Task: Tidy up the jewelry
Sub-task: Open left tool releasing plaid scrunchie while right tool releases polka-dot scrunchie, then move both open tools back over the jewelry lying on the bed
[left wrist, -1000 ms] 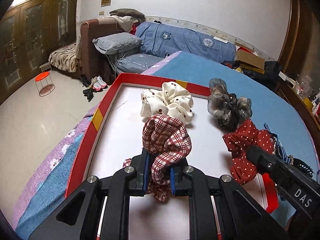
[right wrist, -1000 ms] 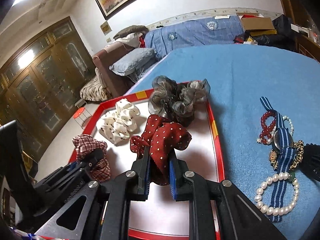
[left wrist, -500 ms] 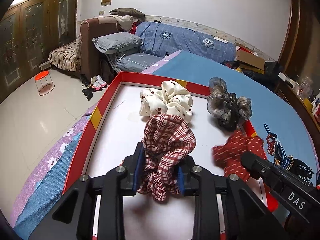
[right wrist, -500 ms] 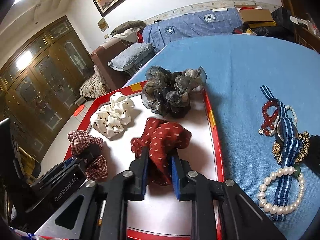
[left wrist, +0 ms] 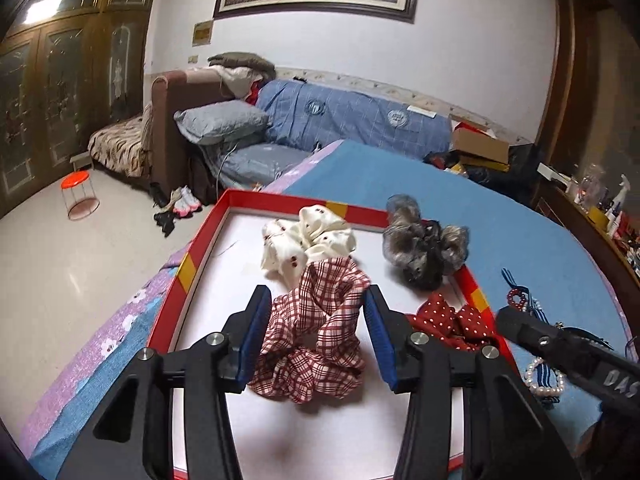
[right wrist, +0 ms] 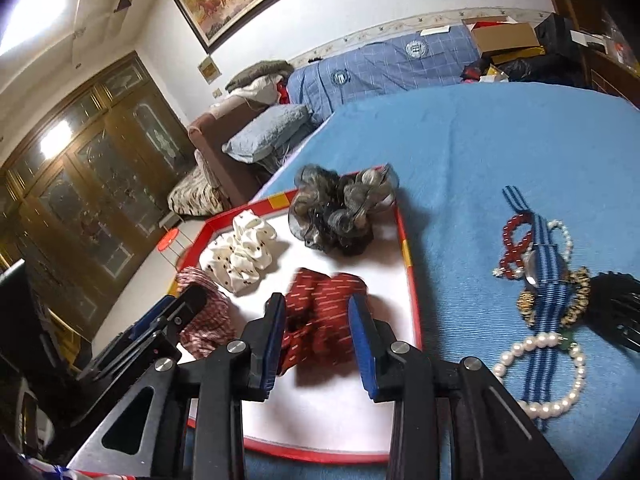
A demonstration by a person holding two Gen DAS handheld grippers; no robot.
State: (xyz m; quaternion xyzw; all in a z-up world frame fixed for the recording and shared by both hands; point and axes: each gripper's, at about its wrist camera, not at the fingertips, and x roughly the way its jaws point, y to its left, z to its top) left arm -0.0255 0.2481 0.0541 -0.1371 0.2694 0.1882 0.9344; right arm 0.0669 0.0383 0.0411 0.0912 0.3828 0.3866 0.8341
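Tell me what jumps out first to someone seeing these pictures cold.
The red tray on the blue bed, holding four scrunchies. The open left gripper straddles the plaid scrunchie; the open right gripper straddles the red dotted scrunchie. Right of the tray, a jewelry pile lies on the blanket.

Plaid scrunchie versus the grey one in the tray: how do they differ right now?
The plaid scrunchie is red-and-white checked cloth; the grey scrunchie is sheer, frilly and dark-centred. The plaid one lies between the open jaws of the left hand-held gripper; the grey one sits at the far right corner against the red tray rim. Both rest inside the tray.
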